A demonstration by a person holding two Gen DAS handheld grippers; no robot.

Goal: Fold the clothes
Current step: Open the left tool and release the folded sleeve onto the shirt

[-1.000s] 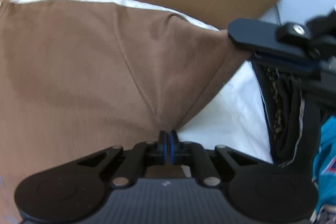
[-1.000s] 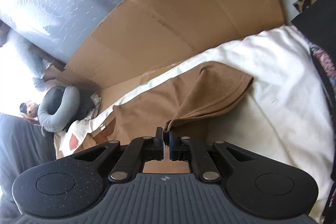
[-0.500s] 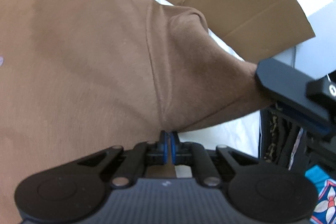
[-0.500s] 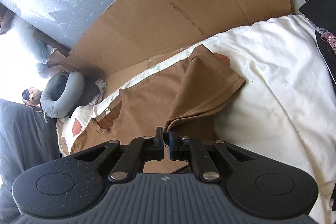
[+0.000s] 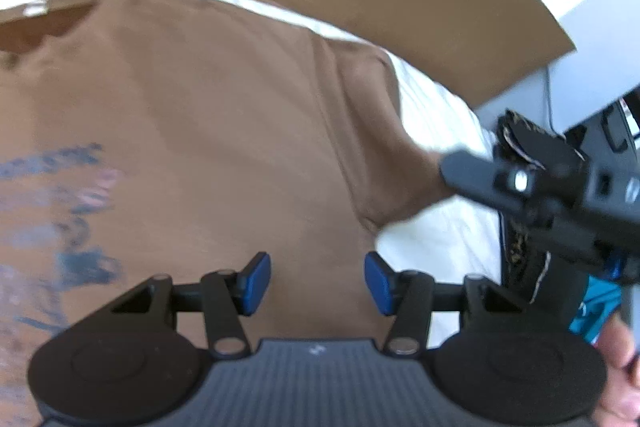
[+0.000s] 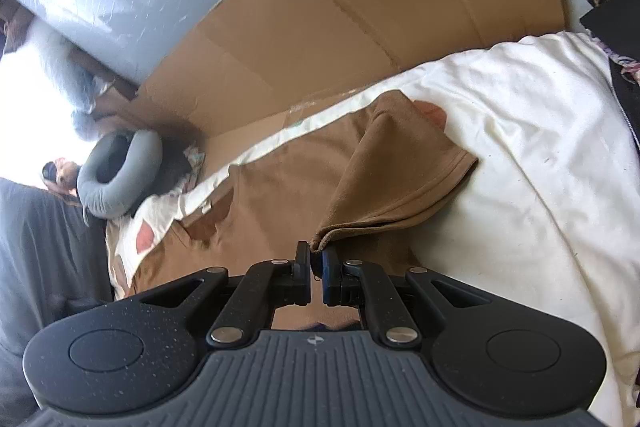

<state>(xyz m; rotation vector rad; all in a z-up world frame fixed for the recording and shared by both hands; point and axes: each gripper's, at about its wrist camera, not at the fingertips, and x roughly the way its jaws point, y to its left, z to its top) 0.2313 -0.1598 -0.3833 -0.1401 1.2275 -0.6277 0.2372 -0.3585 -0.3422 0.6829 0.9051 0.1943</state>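
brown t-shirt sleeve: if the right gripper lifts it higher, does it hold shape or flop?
Likely flops: the brown t-shirt sleeve already drapes in soft folds from the right gripper, shut on its corner. Probably light, since that small pinch holds it up. The left gripper has just been opening, nothing between its jaws.

A: Where does the shirt [image 6: 288, 187] lie?
B: On the sheet [image 6: 532, 163], its sleeve [image 6: 404, 179] folded back over its body.
A: And behind the shirt?
B: The cardboard [image 6: 360, 19] stands just past its far edge.
A: Left of the shirt?
B: The neck pillow [image 6: 116, 175], by its collar end.
A: To the right?
B: Bare sheet, then a stack of clothes [image 6: 616, 11] at the sheet's edge.
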